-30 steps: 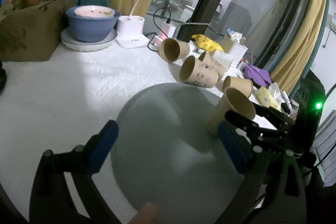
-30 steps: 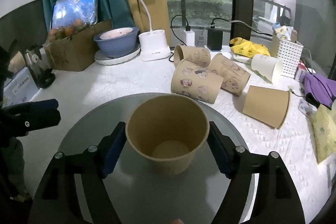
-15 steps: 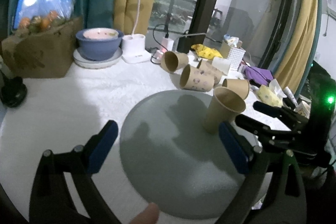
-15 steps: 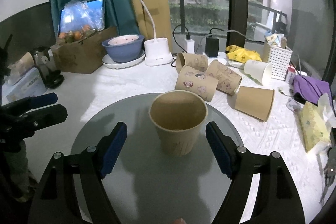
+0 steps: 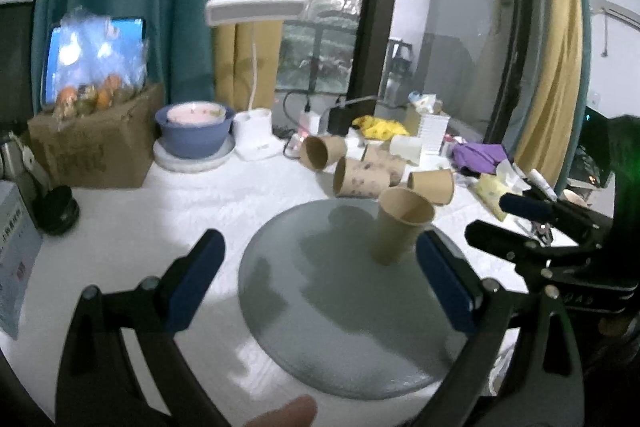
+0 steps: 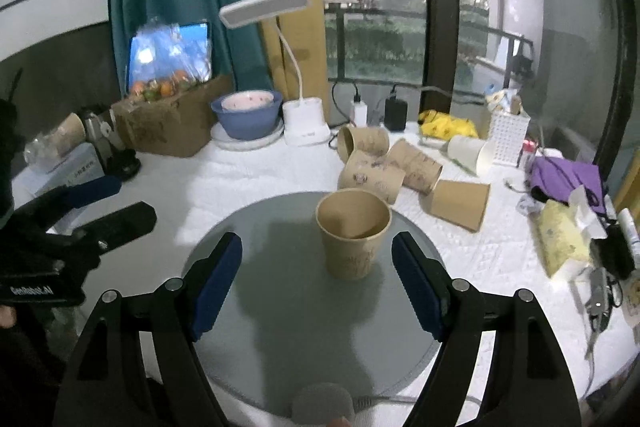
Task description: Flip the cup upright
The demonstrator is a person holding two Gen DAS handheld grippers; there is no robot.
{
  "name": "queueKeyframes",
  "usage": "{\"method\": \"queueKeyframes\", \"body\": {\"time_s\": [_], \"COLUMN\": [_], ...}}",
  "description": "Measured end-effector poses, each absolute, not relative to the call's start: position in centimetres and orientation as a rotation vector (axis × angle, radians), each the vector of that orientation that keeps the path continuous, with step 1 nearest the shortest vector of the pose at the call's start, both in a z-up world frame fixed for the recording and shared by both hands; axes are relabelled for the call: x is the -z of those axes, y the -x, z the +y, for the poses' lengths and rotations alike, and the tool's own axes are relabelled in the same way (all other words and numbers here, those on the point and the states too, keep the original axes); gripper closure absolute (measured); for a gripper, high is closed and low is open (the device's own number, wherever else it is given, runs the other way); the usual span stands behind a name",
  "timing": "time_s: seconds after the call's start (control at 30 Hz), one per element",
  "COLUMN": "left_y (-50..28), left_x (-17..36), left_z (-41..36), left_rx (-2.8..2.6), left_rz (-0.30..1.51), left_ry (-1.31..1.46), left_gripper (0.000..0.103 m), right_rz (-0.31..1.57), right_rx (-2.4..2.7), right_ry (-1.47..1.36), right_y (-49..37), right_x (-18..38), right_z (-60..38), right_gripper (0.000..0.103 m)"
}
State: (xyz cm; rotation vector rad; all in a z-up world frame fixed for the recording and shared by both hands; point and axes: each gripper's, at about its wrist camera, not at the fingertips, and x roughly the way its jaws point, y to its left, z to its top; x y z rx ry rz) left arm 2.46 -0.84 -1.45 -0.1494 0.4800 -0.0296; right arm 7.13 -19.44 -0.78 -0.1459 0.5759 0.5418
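Observation:
A brown paper cup point(image 6: 353, 233) stands upright, mouth up, on a round grey mat point(image 6: 288, 307); it also shows in the left wrist view point(image 5: 402, 225) on the mat point(image 5: 340, 311). My right gripper point(image 6: 318, 283) is open and empty, drawn back from the cup, with the cup ahead between its fingers. My left gripper point(image 5: 320, 281) is open and empty over the mat's left side. Each gripper shows in the other's view, the left one point(image 6: 104, 203) at the far left, the right one point(image 5: 528, 223) at the far right.
Several paper cups lie on their sides behind the mat point(image 6: 370, 175), one plain brown point(image 6: 460, 203). A blue bowl point(image 6: 246, 113), a white desk lamp point(image 6: 306, 121), a cardboard box point(image 6: 168, 125), a white basket point(image 6: 508, 139) and purple cloth point(image 6: 566, 175) stand further back and right.
My right gripper let go of the cup and drew back; the cup stays upright on the mat. My left gripper also rose and drew back.

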Motion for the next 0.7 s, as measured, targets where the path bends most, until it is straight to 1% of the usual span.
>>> {"method": "queueKeyframes", "body": {"time_s": [0.13,0.4,0.7], "left_y": [-0.9,2.4,3.5], "left_x": [-0.1,-3.6,-4.3], "left_z": [-1.5,-3.4,-3.3], "left_rx": [0.046,0.02,0.025], "left_rz": [0.426,0.26,0.22], "left_ry": [0.133,0.078,0.1], "left_gripper": [0.006,0.006,0.006], "right_rz": [0.545,0.468,0.433], "right_rx": [-0.525,-0.483,-0.464], "right_ry": [0.142,0.118,0.109], "right_y": [-5.6,-2.9,-1.9], "right_x": [-0.7,-3.5,-4.3], "right_z": [-20.0,-21.6,-22.5], "right_gripper": [0.023,0.023,0.023]}}
